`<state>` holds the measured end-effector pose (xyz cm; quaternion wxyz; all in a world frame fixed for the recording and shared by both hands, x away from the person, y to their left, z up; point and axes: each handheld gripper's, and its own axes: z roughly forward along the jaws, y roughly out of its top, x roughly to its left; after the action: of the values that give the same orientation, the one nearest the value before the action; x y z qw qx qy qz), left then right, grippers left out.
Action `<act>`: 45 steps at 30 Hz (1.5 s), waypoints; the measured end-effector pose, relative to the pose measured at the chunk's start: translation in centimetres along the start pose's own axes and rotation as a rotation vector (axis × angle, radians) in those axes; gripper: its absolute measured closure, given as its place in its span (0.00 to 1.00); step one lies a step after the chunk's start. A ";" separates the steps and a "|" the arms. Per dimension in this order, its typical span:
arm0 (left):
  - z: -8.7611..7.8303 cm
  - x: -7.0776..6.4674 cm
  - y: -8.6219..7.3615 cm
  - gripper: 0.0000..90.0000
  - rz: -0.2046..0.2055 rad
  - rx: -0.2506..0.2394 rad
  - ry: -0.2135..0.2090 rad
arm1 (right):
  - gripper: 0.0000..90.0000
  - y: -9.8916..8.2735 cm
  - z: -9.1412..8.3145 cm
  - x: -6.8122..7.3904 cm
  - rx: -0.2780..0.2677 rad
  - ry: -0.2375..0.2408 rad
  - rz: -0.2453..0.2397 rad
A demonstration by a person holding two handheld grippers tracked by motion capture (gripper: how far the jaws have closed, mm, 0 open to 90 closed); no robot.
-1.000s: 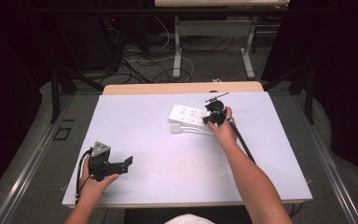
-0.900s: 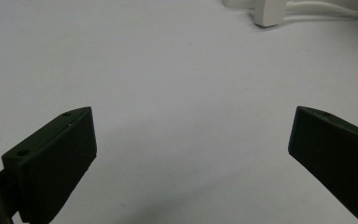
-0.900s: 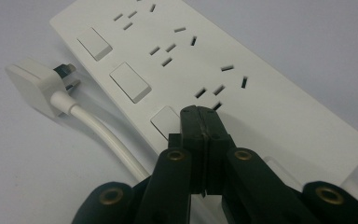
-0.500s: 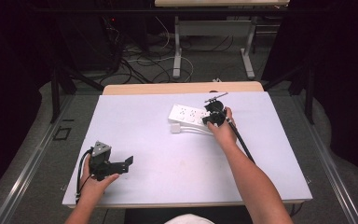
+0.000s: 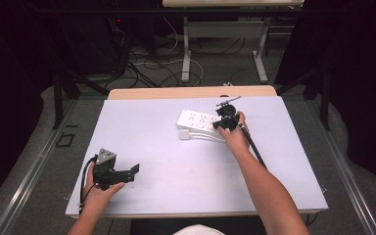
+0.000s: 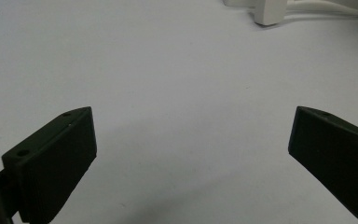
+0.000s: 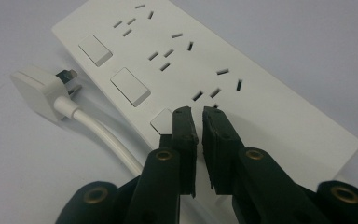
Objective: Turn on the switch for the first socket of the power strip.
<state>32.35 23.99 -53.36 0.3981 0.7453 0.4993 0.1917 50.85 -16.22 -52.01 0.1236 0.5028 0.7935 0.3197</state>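
Judging by the nearly closed right gripper (image 7: 196, 122) poised at the power strip (image 7: 200, 79), its nearest switch (image 7: 162, 121) is probably being pressed, while the left gripper (image 6: 191, 144) is held wide open, empty

Third switch (image 7: 161, 122) partly behind gripper (image 7: 196, 122)

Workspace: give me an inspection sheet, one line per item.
Surface: pale table, mostly bare.
Job's things: white power strip lying flat with three switches; its white plug lies unplugged beside it.
Clutter: nothing seen.
Grippers: right claw nearly shut, tips over the strip's nearest switch, holding nothing; left claw wide open above bare table.
Cables: white cord runs along the strip; black cable trails from the right claw.
Surroundings: dark room, floor cables and a desk frame beyond.
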 end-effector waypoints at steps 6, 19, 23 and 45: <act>0.1 -0.1 0.0 0.01 -0.005 -0.004 -0.003 | 0.89 0.0 -0.3 0.1 -0.003 0.002 -0.014; 0.1 0.0 0.0 0.01 -0.009 -0.004 0.000 | 0.78 -0.1 -1.2 1.1 0.006 0.028 -0.069; 0.1 0.0 0.0 0.01 -0.008 -0.005 0.000 | 0.73 -0.1 -1.7 1.2 0.020 0.025 -0.073; 0.1 -0.1 0.0 0.01 -0.006 -0.004 0.000 | 0.54 -1.8 -4.0 2.4 0.004 0.136 -0.110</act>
<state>32.36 23.88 -53.41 0.4002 0.7431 0.5010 0.1917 46.40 -16.14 -49.81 0.0857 0.4359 0.8271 0.3443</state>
